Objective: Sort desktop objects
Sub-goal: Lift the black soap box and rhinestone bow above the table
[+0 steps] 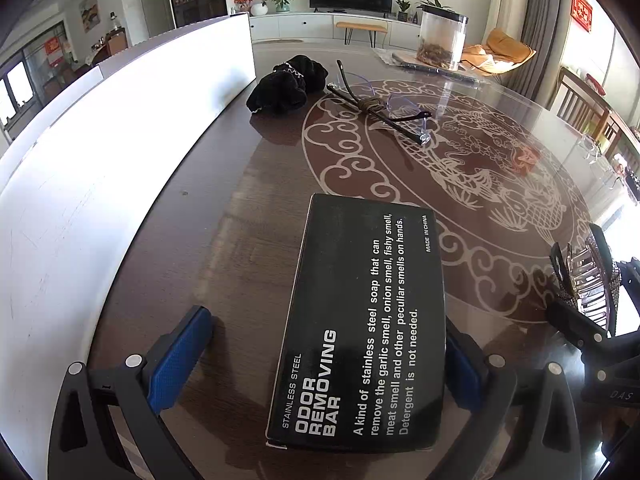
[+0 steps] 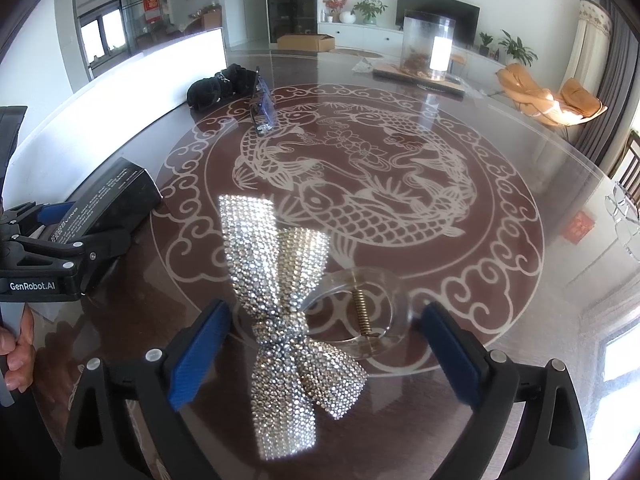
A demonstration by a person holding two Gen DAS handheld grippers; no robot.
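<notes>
A black box (image 1: pixel 360 320) printed "ODOR REMOVING BAR" lies flat on the table. It sits between the fingers of my left gripper (image 1: pixel 326 320), which is open. The left pad (image 1: pixel 180 356) stands well clear of the box, while the right pad (image 1: pixel 460 368) is half hidden behind its edge. In the right wrist view a rhinestone bow hair clip (image 2: pixel 280 280) with a clear claw and spring (image 2: pixel 362 308) lies on the glass. It rests between the spread fingers of my open right gripper (image 2: pixel 326 308), and neither pad touches it. The box (image 2: pixel 116 196) also shows at the left.
The round glass table (image 1: pixel 480 184) bears a koi pattern. A white board (image 1: pixel 120 140) stands along its left side. Farther back lie a black cloth bundle (image 1: pixel 288 84), folded glasses (image 1: pixel 380 108) and a clear jar (image 1: pixel 440 38). Chairs (image 1: pixel 580 104) stand at the right.
</notes>
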